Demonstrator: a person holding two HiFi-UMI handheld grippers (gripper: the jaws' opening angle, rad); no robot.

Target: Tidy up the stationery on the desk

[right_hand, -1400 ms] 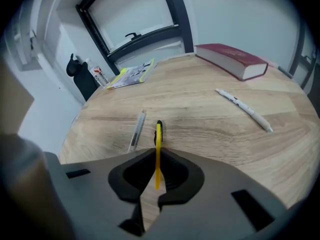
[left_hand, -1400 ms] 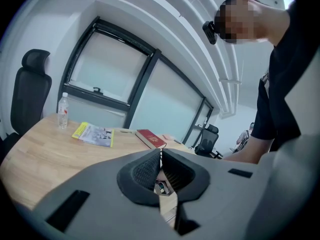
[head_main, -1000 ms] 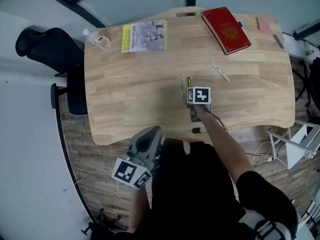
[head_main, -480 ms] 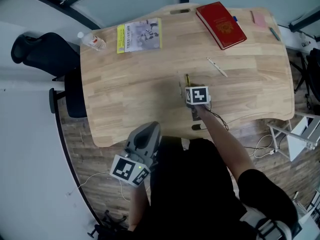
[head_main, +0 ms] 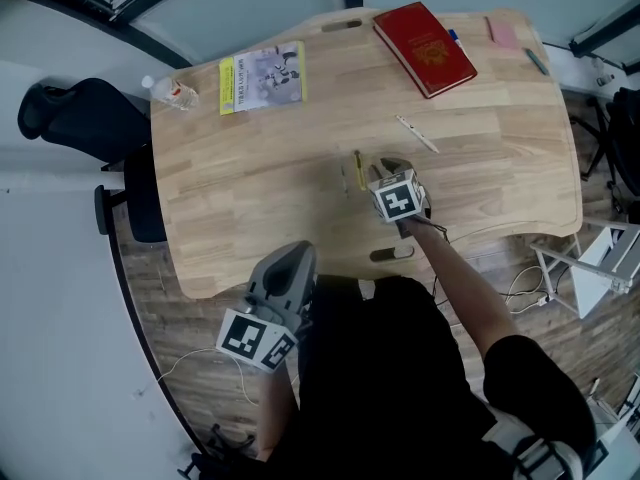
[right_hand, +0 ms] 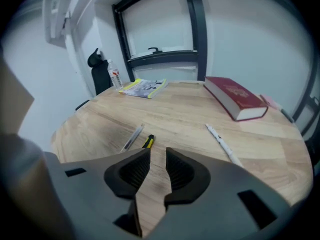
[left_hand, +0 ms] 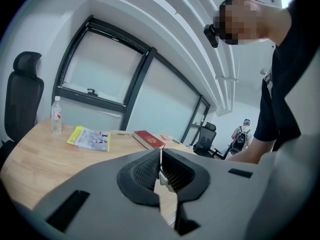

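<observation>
Two pens lie side by side mid-desk: a yellow-and-black pen and a slim grey pen. My right gripper hovers just right of them. Its jaws have just been opening, stand apart, and hold nothing. A white pen lies further right. A red book sits at the far edge. My left gripper is held off the desk's near edge, shut and empty.
A magazine and a water bottle are at the far left. A pink note and a dark pen lie far right. A black chair stands left of the wooden desk.
The right gripper has lifted off the desk, rolled and opened. The yellow-and-black pen, whose near part it covered before, now lies free beside the grey pen. The left gripper has barely moved.
</observation>
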